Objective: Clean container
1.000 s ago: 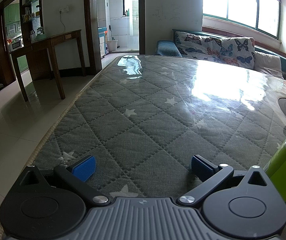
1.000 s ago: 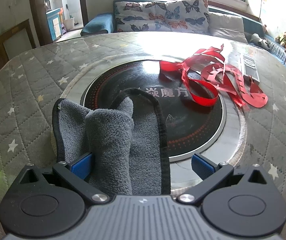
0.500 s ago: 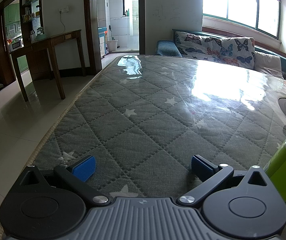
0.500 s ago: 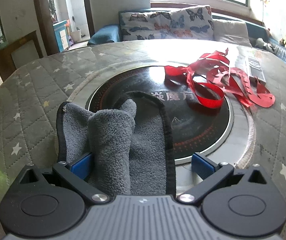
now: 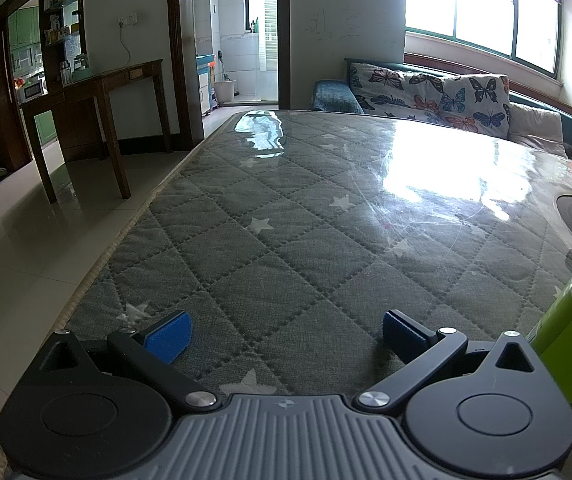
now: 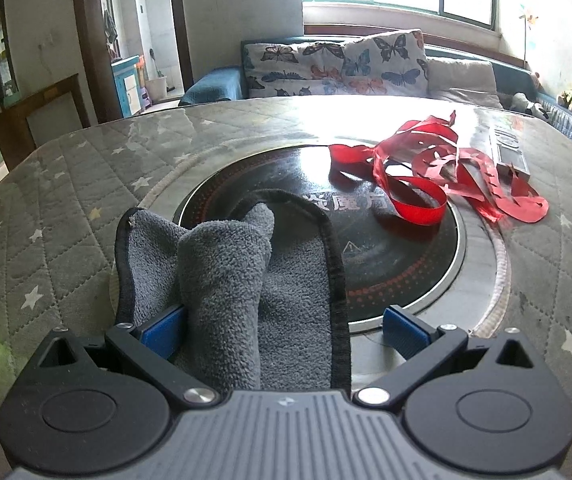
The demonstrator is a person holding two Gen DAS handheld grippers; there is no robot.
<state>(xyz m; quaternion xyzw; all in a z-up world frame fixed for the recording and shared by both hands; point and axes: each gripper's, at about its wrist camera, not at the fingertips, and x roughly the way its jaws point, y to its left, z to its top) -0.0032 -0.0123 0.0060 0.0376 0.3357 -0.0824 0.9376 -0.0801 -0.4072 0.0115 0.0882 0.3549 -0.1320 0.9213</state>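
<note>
Compared with a second earlier, the right wrist view has tipped upward, so the window and butterfly-print sofa (image 6: 338,64) sit lower in the frame; the left wrist view is unchanged.

On the right, the right gripper (image 6: 282,330) has its jaws spread wide. A grey terry cloth (image 6: 226,280) with dark edging lies bunched between them, touching the left blue pad, but nothing clamps it. Beyond it, at the centre of the frame, a round black cooktop (image 6: 386,248) is set into the quilted, star-patterned desk (image 6: 66,208), with a tangle of red ribbon (image 6: 426,176) at upper right.

On the left, the left gripper (image 5: 284,330) is also spread apart and empty, low over bare desk. The lime-green container (image 5: 570,320) fills the lower right edge of that view, just beside the right finger; a sliver of it shows at the lower left edge of the right view. Its surface looks smooth and glossy; no dirt can be made out.

Cleaning seems not yet begun. Likely next: closing on the cloth, and steadying the container.
</note>
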